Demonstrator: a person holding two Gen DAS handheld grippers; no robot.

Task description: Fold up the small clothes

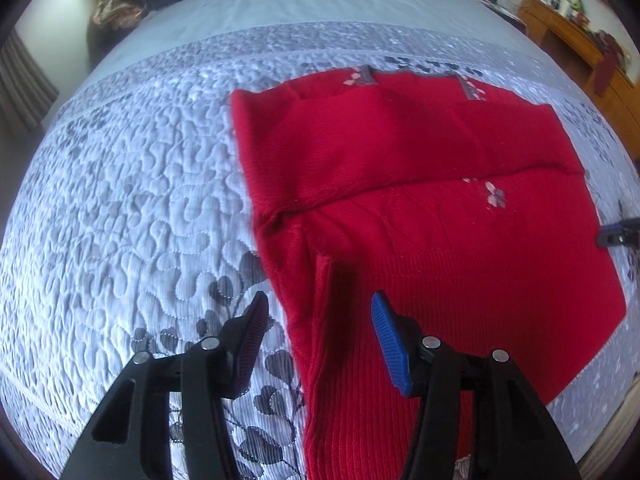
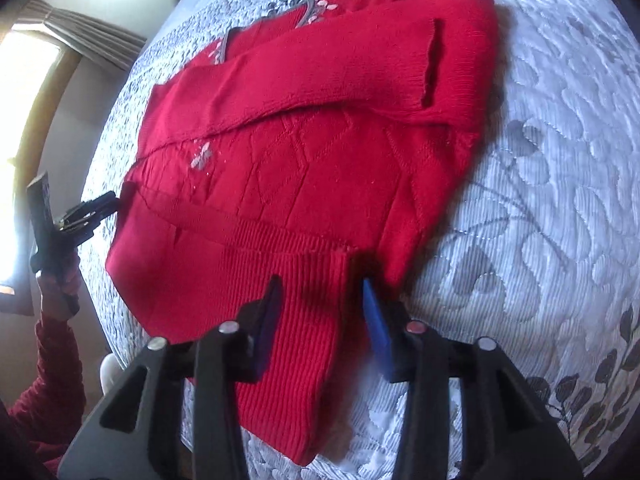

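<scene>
Red knit sweater (image 1: 420, 152), ribbed hem near, small pink-grey flower motifs, grey trim at far neckline. Quilt (image 1: 132, 184) pale blue-white, stippled stitching, dark grey leaf and heart print. Plain light blue sheet (image 1: 280, 4) far. Gripper fingers (image 1: 390, 344) black with blue pads. Orange-brown wood dresser (image 1: 568, 40) far right.

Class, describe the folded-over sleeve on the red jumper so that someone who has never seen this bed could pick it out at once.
Start at the grey-and-white quilted bedspread and find the red knitted jumper lying flat on it. Across its upper half lies the long red sleeve, folded over the body. Unlike the patterned knit beneath it, it is a plain band ending in an open dark cuff.
</scene>
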